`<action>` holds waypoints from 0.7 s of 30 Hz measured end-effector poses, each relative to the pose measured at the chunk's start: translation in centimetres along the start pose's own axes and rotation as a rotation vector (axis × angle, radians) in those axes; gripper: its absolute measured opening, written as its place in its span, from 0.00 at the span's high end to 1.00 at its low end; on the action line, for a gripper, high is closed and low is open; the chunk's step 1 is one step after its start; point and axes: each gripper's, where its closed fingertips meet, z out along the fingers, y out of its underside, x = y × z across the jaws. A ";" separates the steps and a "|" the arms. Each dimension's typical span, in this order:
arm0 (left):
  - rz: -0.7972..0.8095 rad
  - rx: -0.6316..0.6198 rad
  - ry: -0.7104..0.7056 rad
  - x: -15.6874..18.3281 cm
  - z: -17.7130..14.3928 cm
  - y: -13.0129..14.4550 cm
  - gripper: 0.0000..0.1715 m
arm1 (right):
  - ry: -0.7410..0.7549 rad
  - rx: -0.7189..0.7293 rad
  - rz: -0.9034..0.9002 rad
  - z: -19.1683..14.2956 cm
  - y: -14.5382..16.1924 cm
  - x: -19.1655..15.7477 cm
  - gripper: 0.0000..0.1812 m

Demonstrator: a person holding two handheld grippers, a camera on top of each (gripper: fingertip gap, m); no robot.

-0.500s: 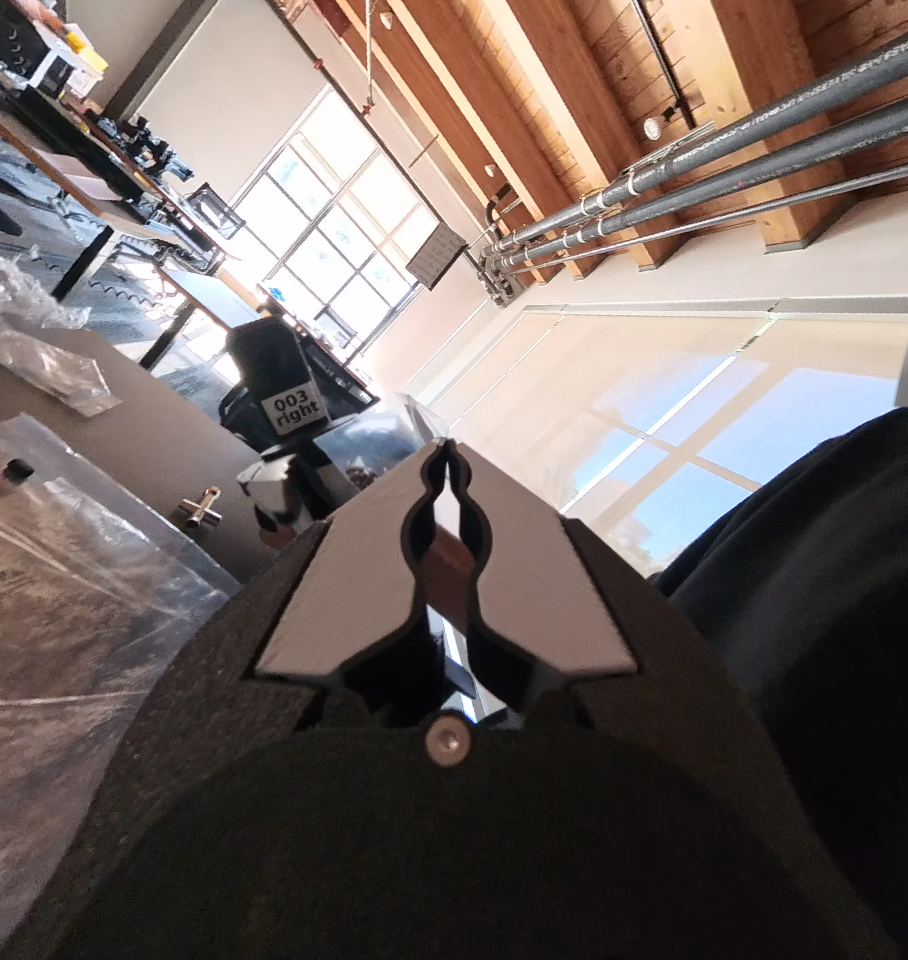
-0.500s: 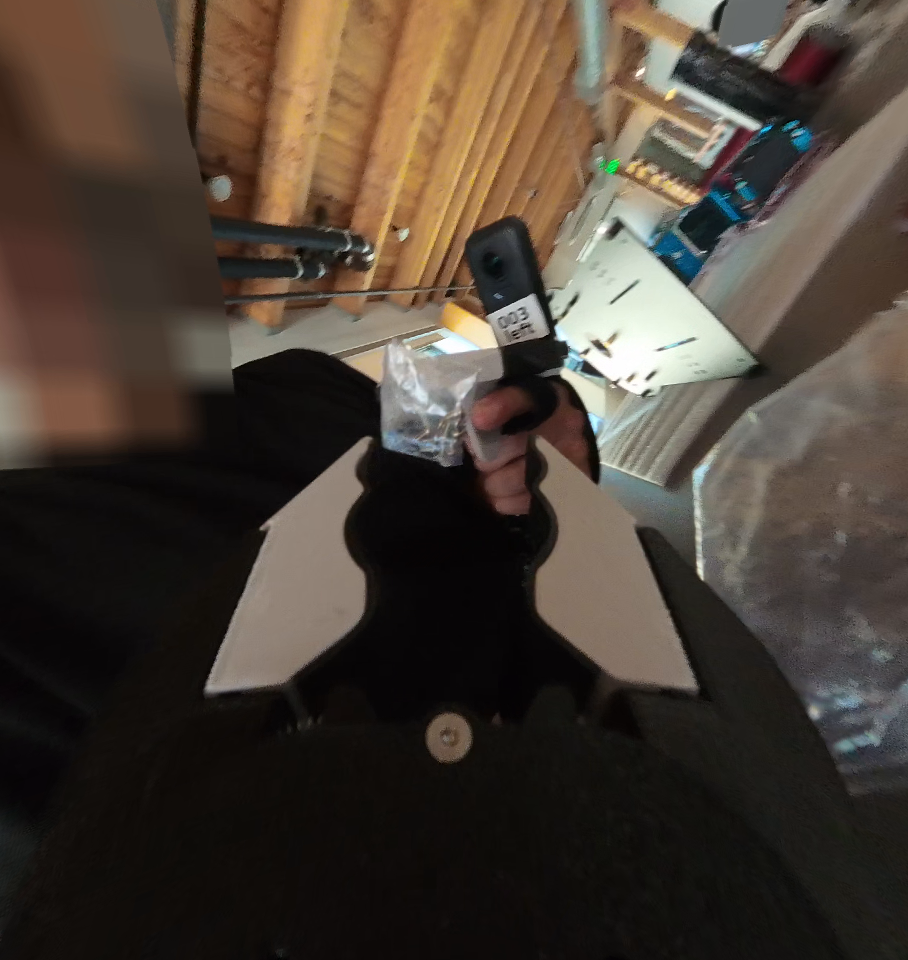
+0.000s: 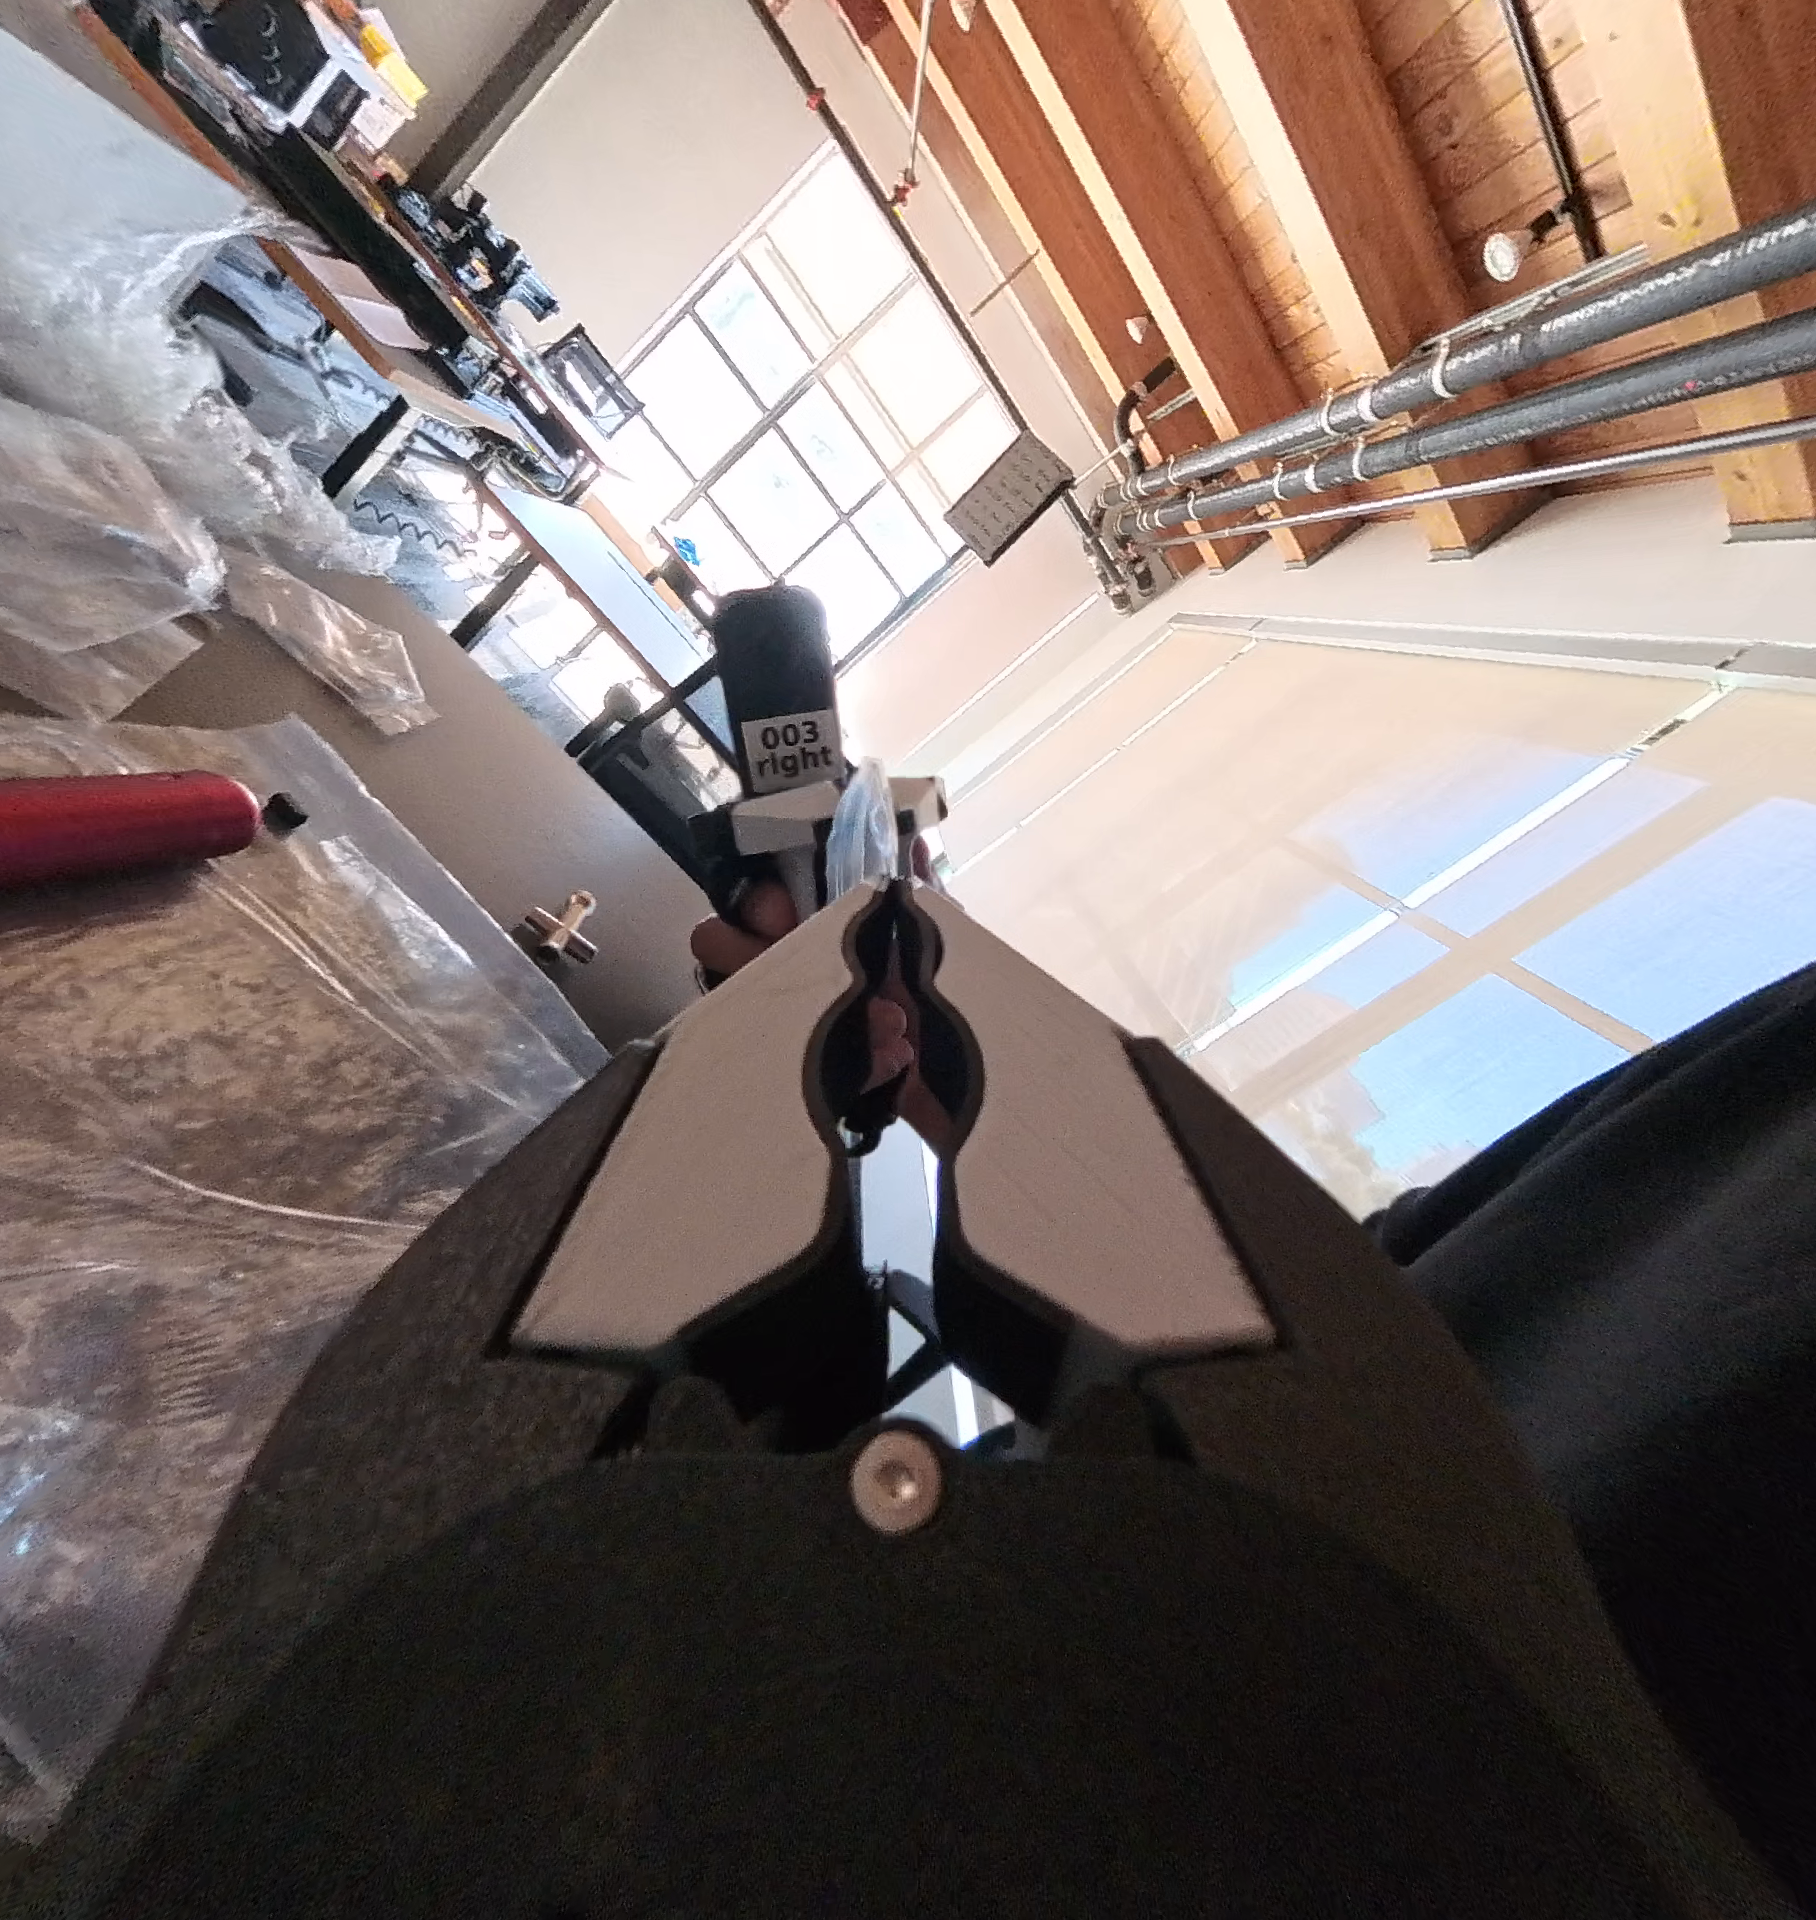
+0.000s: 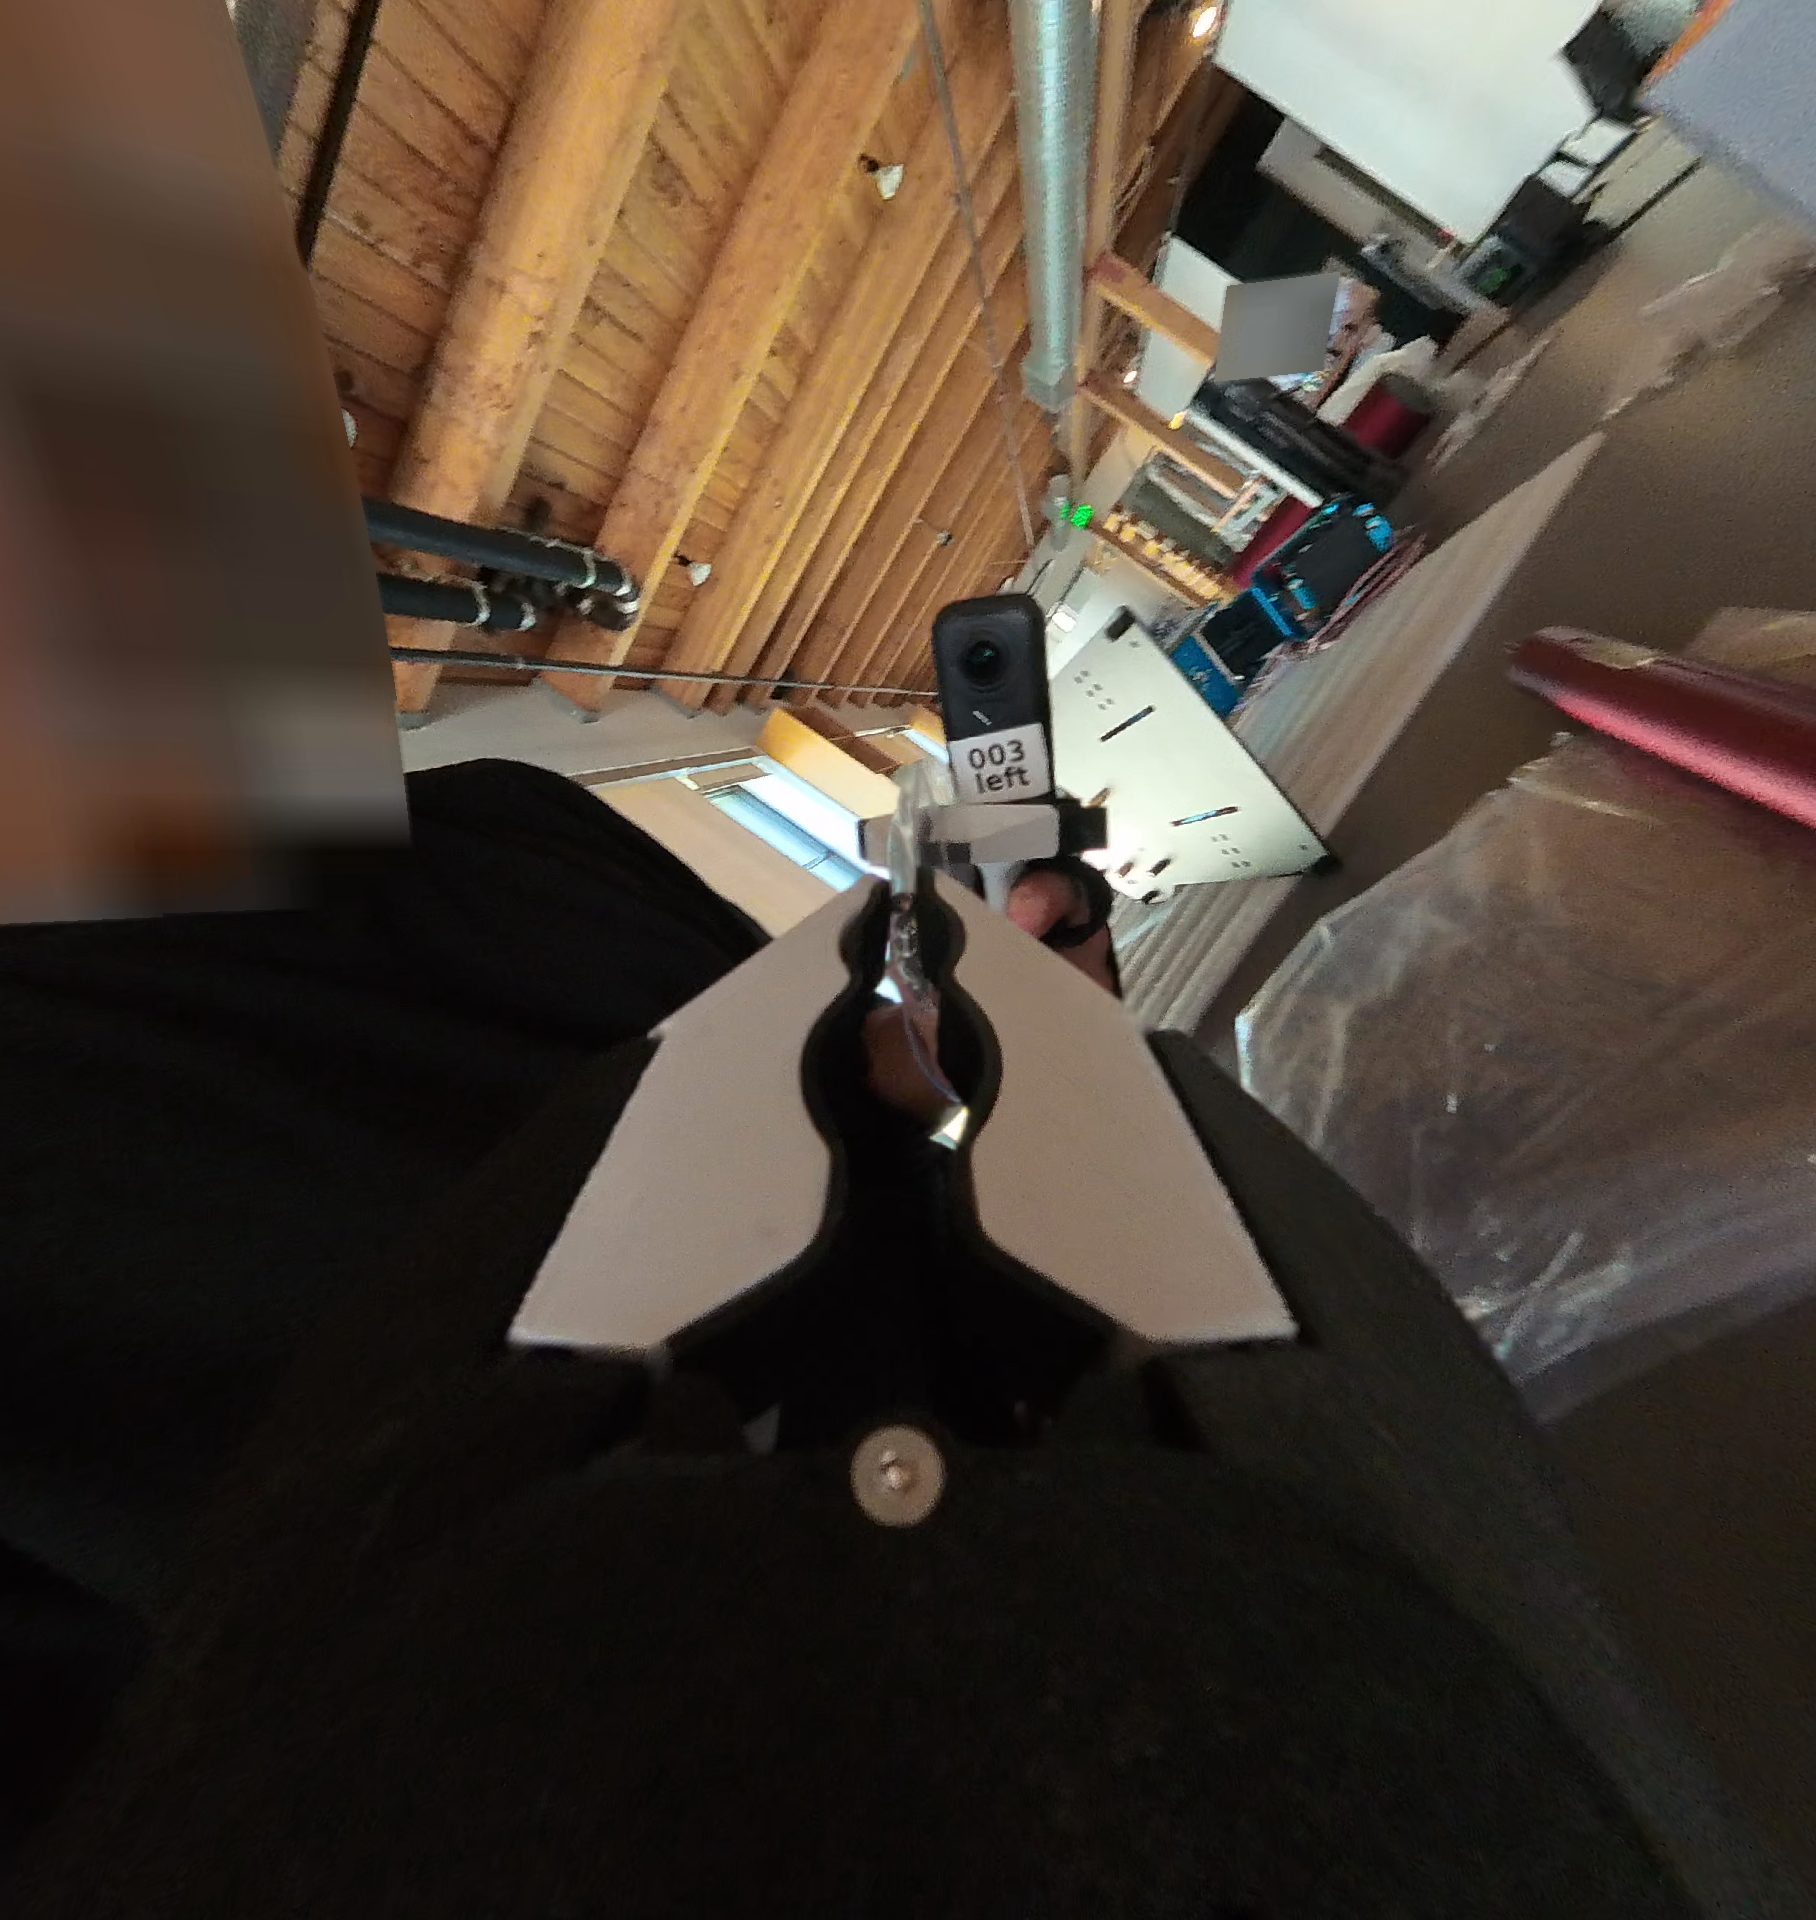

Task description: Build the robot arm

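Closing up now: right hand-held gripper (image 4: pixel 909 909) clamps the small clear plastic bag (image 4: pixel 912 940); left hand-held gripper (image 3: pixel 893 902), facing it, clamps the bag too.

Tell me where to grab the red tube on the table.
Probably across the red tube's round body, coming from above: it lies flat on the plastic sheet. The left gripper and right gripper are both shut on a clear bag.

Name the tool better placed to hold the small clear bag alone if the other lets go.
Right, probably. The small clear bag runs well down between the right tool's shut fingers, while the left tool seems to pinch only its edge at the very tips.
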 end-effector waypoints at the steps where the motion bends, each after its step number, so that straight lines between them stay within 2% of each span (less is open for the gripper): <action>1: -0.013 0.002 -0.001 -0.1 0.0 0.0 1.00 | 0.012 0.008 -0.006 0.0 -0.1 0.2 0.98; 3: -0.041 0.016 -0.006 -0.5 -0.1 -0.1 1.00 | 0.008 0.020 0.000 0.0 -0.3 0.2 0.97; 5: -0.073 0.029 0.005 -0.7 -0.3 -0.3 1.00 | -0.058 0.016 0.004 0.1 -0.1 -0.9 0.95; 8: -0.084 0.041 0.034 -0.4 -0.4 -0.6 1.00 | -0.023 -0.019 -0.021 0.5 0.6 -0.7 0.95; 14: -0.065 0.031 0.036 -0.2 -0.5 -0.6 1.00 | -0.007 0.016 -0.050 0.4 -0.1 -1.0 0.98; 21: 0.000 -0.010 -0.074 -1.6 -0.6 0.1 1.00 | 0.118 0.014 -0.060 0.4 -0.4 0.3 1.00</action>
